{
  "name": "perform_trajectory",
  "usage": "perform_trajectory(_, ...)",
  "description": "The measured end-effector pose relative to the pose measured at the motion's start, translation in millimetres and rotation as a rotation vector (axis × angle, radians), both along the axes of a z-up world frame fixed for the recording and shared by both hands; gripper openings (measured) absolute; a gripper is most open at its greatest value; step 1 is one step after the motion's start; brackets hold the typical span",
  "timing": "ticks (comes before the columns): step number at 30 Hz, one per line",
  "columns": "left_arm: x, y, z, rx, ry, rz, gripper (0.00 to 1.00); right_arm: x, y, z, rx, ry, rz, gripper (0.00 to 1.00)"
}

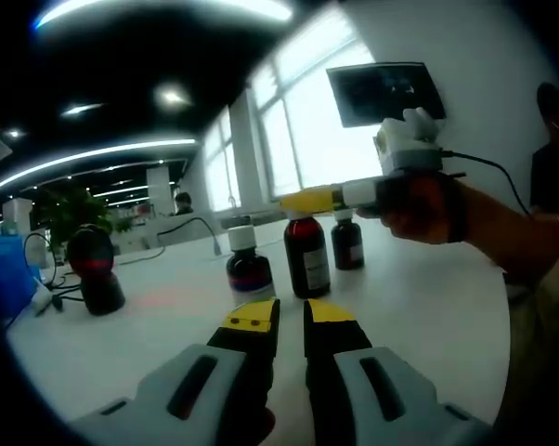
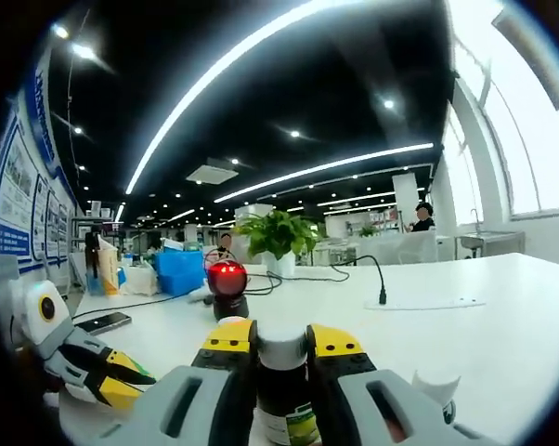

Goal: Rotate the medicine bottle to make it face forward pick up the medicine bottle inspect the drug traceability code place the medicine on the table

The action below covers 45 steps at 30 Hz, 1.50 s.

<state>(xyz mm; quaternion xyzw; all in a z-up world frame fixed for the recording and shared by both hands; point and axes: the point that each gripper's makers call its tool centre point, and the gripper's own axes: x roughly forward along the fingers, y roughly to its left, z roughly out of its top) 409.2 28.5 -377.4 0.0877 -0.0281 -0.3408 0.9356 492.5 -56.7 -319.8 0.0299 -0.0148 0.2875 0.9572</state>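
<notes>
**Bottle pinched at the cap, ready for the turn**

A bright open office with strip lights and tall windows surrounds a white worktop point(image 1: 428, 307) where three dark medicine bottles stand close together. In the left gripper view the right gripper point(image 1: 303, 200) reaches in from the right and sits at the cap of the middle bottle point(image 1: 307, 255), with a white-capped bottle point(image 1: 248, 265) just to its left and a smaller bottle point(image 1: 347, 242) just behind to the right. The right gripper view shows its yellow-tipped jaws pinching that middle bottle at the neck, label below. The left gripper point(image 1: 291, 316) hovers low, near the bottles but not touching, jaws nearly pressed together and holding nothing.

The step in hand looks like rotating the bottle to face forward. Next, a steady twist is needed without knocking the neighbours, then a lift toward the red-lit scanner point(image 2: 227, 283) further back.
</notes>
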Motion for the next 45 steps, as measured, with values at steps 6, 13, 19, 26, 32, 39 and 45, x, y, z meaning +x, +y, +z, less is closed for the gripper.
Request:
perform_trajectory(6, 0.0, 0.0, -0.1, 0.001, 0.0, 0.0, 0.04, 0.7, -1.7, 0.2, -0.022, -0.01, -0.049, 0.17)
perform_trajectory(13, -0.2, -0.4, 0.0, 0.001, -0.001, -0.001, 0.04, 1.5, -1.8, -0.4, -0.049, -0.021, -0.101, 0.17)
perform_trajectory(19, -0.1, -0.4, 0.1, 0.001, -0.001, -0.001, 0.04, 5.6, -2.5, -0.4, -0.085, -0.036, -0.149, 0.17)
perform_trajectory(26, -0.3, -0.4, 0.2, 0.001, -0.002, -0.001, 0.04, 8.3, -2.6, -0.6, -0.127, -0.06, -0.205, 0.17)
perform_trajectory(32, -0.3, -0.5, 0.1, 0.003, -0.003, -0.001, 0.04, 8.1, -3.0, -0.8, -0.159, -0.086, -0.245, 0.18)
perform_trajectory(39, -0.1, -0.3, 0.0, 0.003, -0.003, -0.001, 0.04, 8.5, -1.7, -1.1, -0.224, -0.116, -0.292, 0.18)
perform_trajectory(45, -0.4, -0.3, 0.2, 0.002, -0.004, -0.002, 0.04, 7.9, -2.5, -1.1, -0.231, -0.121, -0.291, 0.18)
